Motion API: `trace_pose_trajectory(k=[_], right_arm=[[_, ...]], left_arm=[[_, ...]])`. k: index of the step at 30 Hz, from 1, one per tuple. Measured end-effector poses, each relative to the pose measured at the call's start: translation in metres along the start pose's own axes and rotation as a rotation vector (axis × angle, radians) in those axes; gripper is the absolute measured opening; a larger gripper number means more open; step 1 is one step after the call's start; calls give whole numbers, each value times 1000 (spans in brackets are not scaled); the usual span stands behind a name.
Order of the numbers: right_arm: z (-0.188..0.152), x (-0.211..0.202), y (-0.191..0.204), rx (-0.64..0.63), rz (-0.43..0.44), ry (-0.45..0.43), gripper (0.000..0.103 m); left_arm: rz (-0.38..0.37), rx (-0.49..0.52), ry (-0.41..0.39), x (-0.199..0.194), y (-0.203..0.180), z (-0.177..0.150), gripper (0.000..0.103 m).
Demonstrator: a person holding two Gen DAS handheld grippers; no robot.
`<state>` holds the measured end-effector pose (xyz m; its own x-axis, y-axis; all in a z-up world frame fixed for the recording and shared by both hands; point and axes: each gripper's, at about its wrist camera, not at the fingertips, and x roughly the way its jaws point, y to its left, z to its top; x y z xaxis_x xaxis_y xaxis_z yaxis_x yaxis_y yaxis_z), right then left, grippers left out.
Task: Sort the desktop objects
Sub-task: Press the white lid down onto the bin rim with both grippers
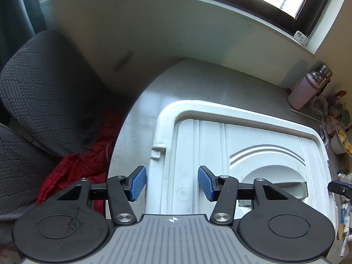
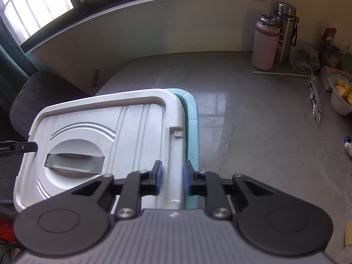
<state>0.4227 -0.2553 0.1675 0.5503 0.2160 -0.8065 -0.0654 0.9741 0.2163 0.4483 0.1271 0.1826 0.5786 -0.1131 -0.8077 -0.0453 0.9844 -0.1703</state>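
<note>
A white plastic lid [image 1: 242,145] with a grey recessed handle [image 2: 74,160] lies on a teal storage box [image 2: 191,118] on the grey desk [image 2: 253,132]. My left gripper [image 1: 172,182] is open, its blue pads on either side of the lid's left rim, not touching it. My right gripper [image 2: 172,180] is shut on the lid's right rim, its pads pressed on both sides. The lid [image 2: 105,132] sits shifted left, so the box's teal edge shows. The other gripper's tip shows at the edge of each view.
A pink bottle [image 2: 265,44] and a steel flask [image 2: 286,33] stand at the back right by the wall. A bowl of yellow food [image 2: 343,94], a packet [image 2: 315,96] and small clutter lie at the right edge. A dark chair [image 1: 44,92] with red cloth [image 1: 83,162] is left of the desk.
</note>
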Motion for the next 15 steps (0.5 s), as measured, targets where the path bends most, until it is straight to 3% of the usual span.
trace_pose_trajectory(k=[15], right_arm=[[-4, -6, -5, 35, -23, -18, 20]], left_arm=[[7, 40, -7, 13, -20, 22, 53]])
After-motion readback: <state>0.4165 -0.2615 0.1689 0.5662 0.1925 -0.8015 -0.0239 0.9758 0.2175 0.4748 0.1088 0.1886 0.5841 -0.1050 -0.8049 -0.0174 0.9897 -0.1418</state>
